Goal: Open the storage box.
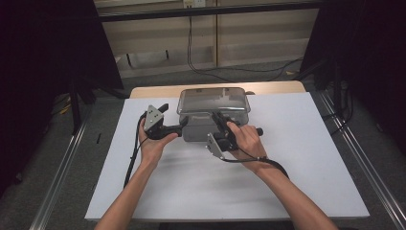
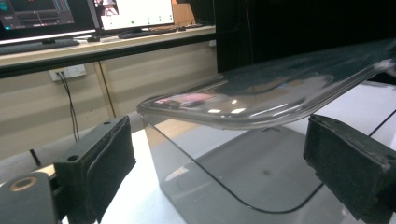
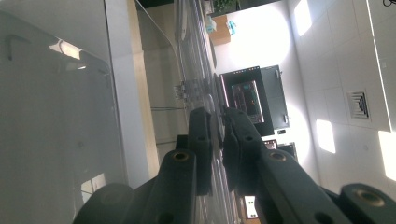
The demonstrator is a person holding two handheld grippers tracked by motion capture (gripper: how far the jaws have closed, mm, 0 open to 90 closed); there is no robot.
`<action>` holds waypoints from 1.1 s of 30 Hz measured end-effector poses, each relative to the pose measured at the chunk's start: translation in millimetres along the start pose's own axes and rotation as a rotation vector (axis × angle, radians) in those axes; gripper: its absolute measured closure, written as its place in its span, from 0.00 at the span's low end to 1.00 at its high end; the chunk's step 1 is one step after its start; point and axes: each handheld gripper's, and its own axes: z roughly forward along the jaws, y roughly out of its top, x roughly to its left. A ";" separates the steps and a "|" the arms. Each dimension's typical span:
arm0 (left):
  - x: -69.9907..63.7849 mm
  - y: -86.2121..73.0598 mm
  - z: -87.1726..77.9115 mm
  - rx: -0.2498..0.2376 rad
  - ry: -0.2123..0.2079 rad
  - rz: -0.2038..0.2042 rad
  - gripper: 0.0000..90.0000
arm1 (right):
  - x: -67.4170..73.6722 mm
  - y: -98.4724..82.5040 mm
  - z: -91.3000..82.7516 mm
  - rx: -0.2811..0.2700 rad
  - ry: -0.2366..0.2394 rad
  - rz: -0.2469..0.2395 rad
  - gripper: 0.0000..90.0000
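The clear plastic container sits at the white board's far edge, with bare board nearer. The right gripper clamps its lid rim. The left gripper is spread wide beside its wall.

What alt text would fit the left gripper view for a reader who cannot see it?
The left gripper stands open, its two black jaws wide apart on either side of a clear box with a clear lid. The box sits on a white table; a desk with monitors stands behind.
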 end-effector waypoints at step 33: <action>-5.8 10.8 26.5 -0.050 -0.026 0.093 0.31 | -3.4 -0.1 0.5 -0.003 0.013 0.012 0.89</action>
